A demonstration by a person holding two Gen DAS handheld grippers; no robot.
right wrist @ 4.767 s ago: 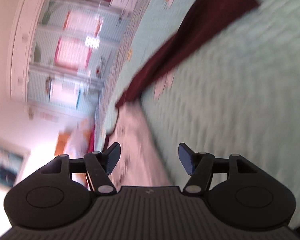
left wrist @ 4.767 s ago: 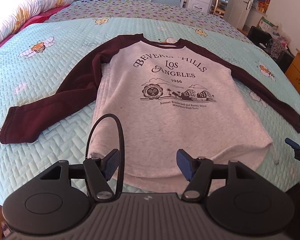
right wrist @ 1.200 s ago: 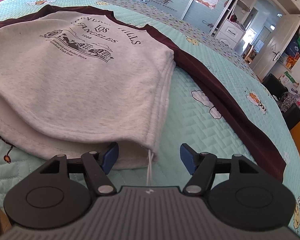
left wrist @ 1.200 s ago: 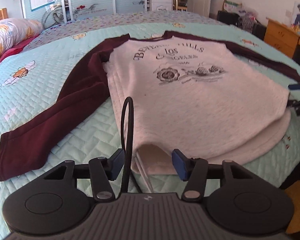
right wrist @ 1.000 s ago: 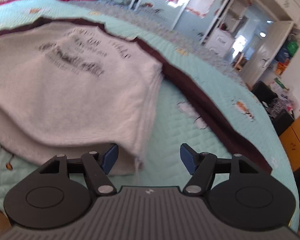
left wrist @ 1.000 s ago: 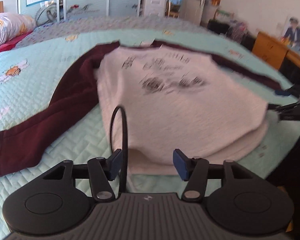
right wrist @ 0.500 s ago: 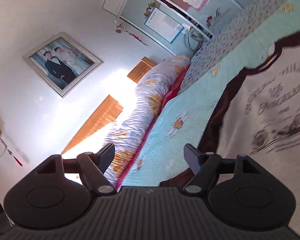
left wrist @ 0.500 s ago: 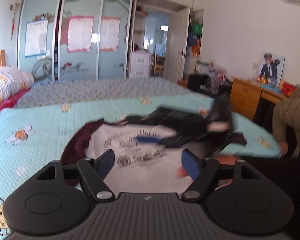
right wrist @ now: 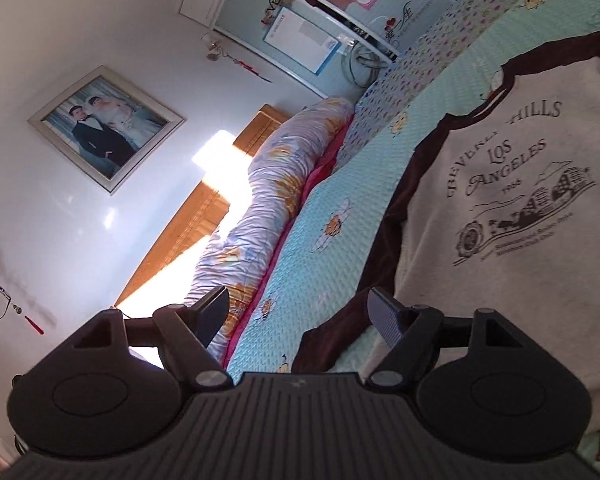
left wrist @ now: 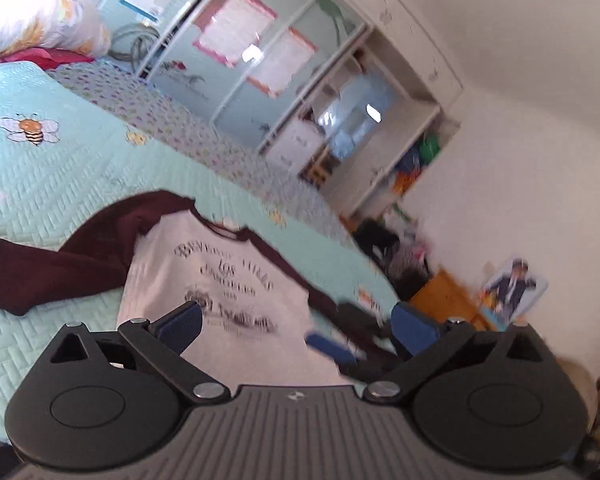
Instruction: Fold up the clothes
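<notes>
A grey sweatshirt (left wrist: 204,280) with dark maroon sleeves and a "Beverly Hills Los Angeles" print lies flat on the bed; it also shows in the right wrist view (right wrist: 520,208). Its left sleeve (left wrist: 48,268) stretches out to the side. My left gripper (left wrist: 296,328) is open and empty, raised above the shirt's lower part. My right gripper (right wrist: 300,312) is open and empty, tilted, above the shirt's left sleeve end (right wrist: 332,332). In the left wrist view the right gripper's blue fingers (left wrist: 332,346) appear blurred over the shirt's right side.
The bed has a light blue quilt (left wrist: 48,184) with bee prints. A rolled floral duvet (right wrist: 268,200) lies along the headboard side. A wardrobe (left wrist: 236,60), a wooden desk (left wrist: 448,300) and clutter stand past the bed's far side.
Both grippers have risen from the shirt's hem and tilted; both cameras now look across the room. The right gripper has swung over toward the left sleeve. The shirt lies still.
</notes>
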